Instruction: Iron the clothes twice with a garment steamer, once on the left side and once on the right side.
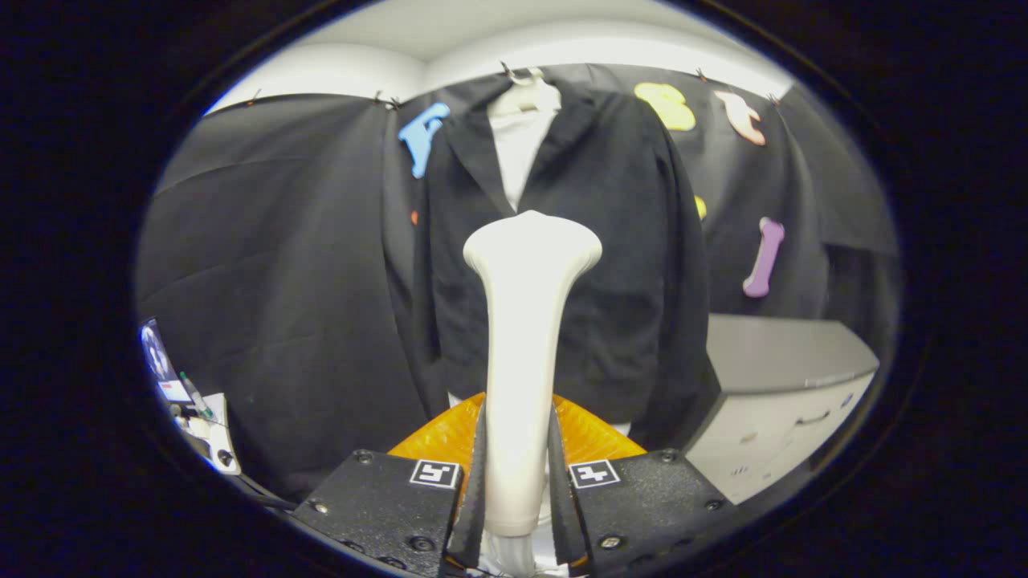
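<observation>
A white garment steamer stands upright between my fingers, its handle clamped on both sides and its wide head pointing up. My gripper is shut on that handle. Beyond it hangs a black jacket over a white shirt on a white hanger, against the black cloth wall. The steamer head sits in front of the jacket's middle, at about chest height. I cannot tell whether the head touches the cloth.
A grey cabinet with drawers stands to the right of the jacket. An orange ridged object lies just beyond my fingers, under the jacket's hem. Small items and a screen sit low on the left.
</observation>
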